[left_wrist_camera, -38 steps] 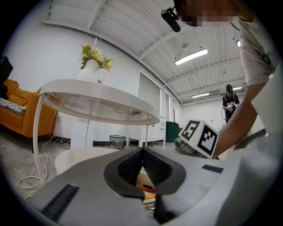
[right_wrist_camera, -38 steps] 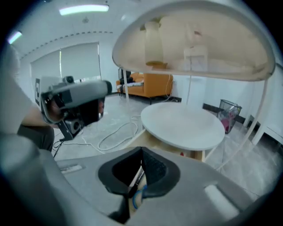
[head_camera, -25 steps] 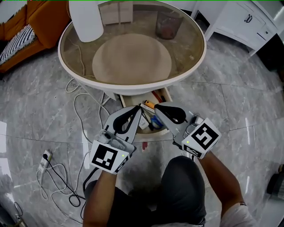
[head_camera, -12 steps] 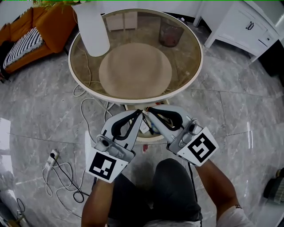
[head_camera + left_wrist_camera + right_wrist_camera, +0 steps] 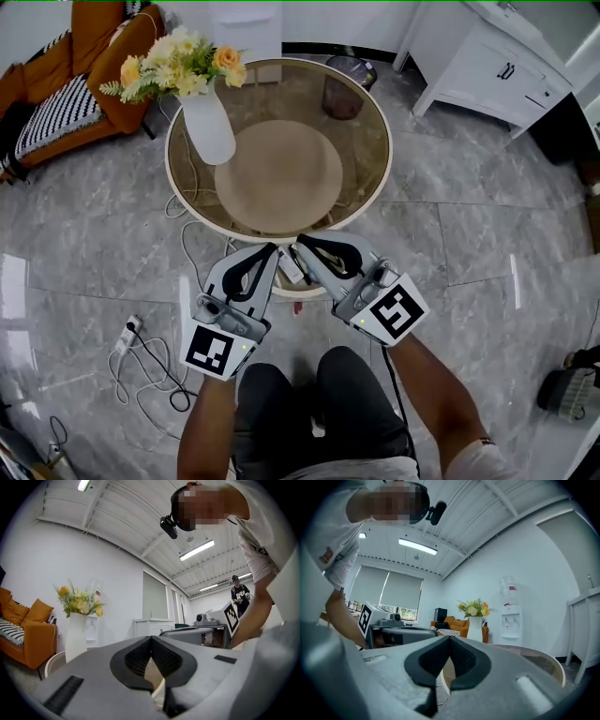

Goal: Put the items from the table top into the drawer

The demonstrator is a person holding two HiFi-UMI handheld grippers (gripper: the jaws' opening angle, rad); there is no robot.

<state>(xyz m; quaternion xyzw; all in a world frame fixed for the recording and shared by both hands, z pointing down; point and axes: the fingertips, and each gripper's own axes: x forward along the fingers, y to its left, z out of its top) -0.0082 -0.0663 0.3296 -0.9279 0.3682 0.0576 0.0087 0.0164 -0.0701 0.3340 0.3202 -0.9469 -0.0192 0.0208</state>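
Left gripper: fingers clenched pad to pad, nothing between them. Right gripper: same, clenched and empty. Both point roughly level toward the round glass tabletop with the cream rim, which begins just ahead of the fingertips.

Only thing I see standing on the tabletop: tall white vase of yellow and white flowers, ahead and to the left of my left fingers, well apart from them. No small loose items show on the glass. The cream pull-out drawer sits below and between my two pairs of fingers, open. Something white lies in it; the rest is hidden by the grippers.

Judgement, vase: the wall looks smooth, so probably slippery and brittle. It is tall with the blooms on top, so top-heavy and prone to tip. If moved at all, I would take the body low down, one pair of fingers on each side, never the stems. It looks too tall for the drawer.

Judgement, drawer: stiff, and should slide straight. Push flat on the middle of the front panel with clenched fingers so it does not skew.
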